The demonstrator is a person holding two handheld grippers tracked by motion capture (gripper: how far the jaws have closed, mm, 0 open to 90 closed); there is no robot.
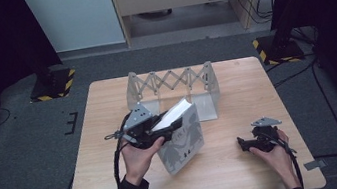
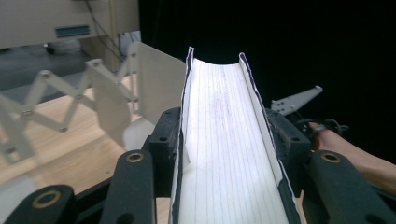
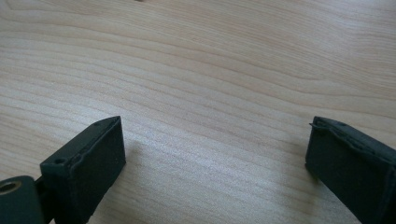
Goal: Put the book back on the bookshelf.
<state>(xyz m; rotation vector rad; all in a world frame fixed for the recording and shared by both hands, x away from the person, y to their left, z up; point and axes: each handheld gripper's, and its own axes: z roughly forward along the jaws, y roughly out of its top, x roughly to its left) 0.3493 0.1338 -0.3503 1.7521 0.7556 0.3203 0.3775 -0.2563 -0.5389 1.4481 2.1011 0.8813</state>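
Bare table (image 1: 228,166) between both hands; accordion rack (image 1: 171,86) just behind the raised book (image 1: 183,138).

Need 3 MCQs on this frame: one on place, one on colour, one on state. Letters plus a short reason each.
1. Where does the expanding rack stand?
A. far side of the table
B. near edge
C. on the floor

2. What colour is the book cover?
A. red
B. grey with dark figures
C. plain black

3. How is the right hand-held gripper?
A. shut on the book
B. shut on nothing
C. open over bare wood

Key: 1 A, the rack sits beyond the book in the high view. 2 B, the cover shows grey there. 3 C, its jaws stand apart over wood; the left hand-held gripper clamps the book.
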